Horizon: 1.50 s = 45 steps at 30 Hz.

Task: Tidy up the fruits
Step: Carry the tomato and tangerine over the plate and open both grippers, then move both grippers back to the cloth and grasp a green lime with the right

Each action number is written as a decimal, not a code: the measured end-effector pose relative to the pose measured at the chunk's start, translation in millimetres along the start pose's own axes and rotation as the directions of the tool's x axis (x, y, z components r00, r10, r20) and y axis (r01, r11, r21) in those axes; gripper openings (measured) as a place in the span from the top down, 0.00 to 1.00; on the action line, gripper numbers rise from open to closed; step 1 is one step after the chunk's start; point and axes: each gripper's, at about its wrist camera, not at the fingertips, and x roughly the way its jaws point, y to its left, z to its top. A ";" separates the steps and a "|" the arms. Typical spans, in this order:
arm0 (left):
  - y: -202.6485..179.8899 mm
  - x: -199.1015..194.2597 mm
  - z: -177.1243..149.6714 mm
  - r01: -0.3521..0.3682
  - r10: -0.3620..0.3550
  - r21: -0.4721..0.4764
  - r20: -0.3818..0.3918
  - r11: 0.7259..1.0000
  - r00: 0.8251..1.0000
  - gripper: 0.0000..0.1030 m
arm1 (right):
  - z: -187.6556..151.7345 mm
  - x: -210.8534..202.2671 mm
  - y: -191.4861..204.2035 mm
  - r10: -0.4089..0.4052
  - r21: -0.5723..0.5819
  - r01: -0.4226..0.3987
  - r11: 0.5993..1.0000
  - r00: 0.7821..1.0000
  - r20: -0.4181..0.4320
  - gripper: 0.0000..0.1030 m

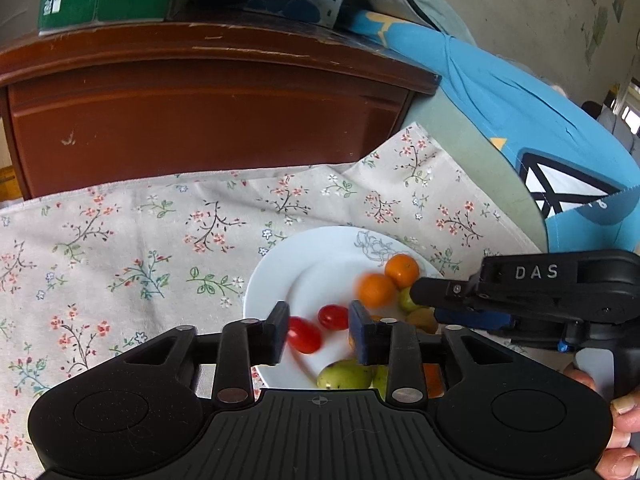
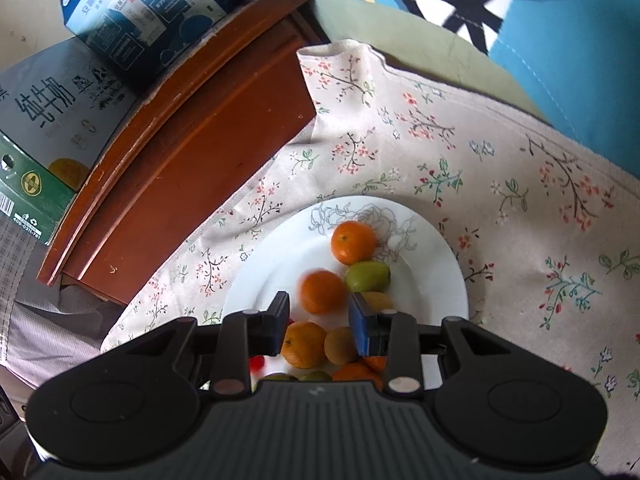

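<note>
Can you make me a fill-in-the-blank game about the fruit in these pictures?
1. All the fruit sits on a white ____.
2. The two small red tomatoes lie just ahead of the ____ gripper.
3. The cloth under it all is printed with ____.
4. Both grippers, the right gripper too, have their jaws ____ and hold nothing.

Missing words: plate; left; flowers; open

One white plate (image 2: pixel 436 264). On it, in the right wrist view: four whole oranges (image 2: pixel 353 242), one further orange partly hidden; two green fruits (image 2: pixel 368 276) plainly seen. In the left wrist view: two red cherry tomatoes (image 1: pixel 333 317). Two cartons (image 2: pixel 140 12).
</note>
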 end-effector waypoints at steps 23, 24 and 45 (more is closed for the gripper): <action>-2.1 -78.8 -4.0 -0.261 0.260 0.168 0.029 0.950 0.965 0.12 | -11.3 -19.2 32.2 0.027 -0.183 -0.016 0.983 0.998 0.061 0.64; 1.4 -82.5 -4.5 -0.276 0.274 0.168 0.032 0.946 0.961 0.12 | -12.6 -19.1 33.5 0.033 -0.188 -0.022 0.982 0.998 0.055 0.64; 62.0 -104.3 -7.2 -0.380 0.381 0.033 -0.007 0.924 0.925 0.12 | -87.7 -0.7 82.5 0.155 -0.414 -0.219 0.884 0.971 -0.182 0.64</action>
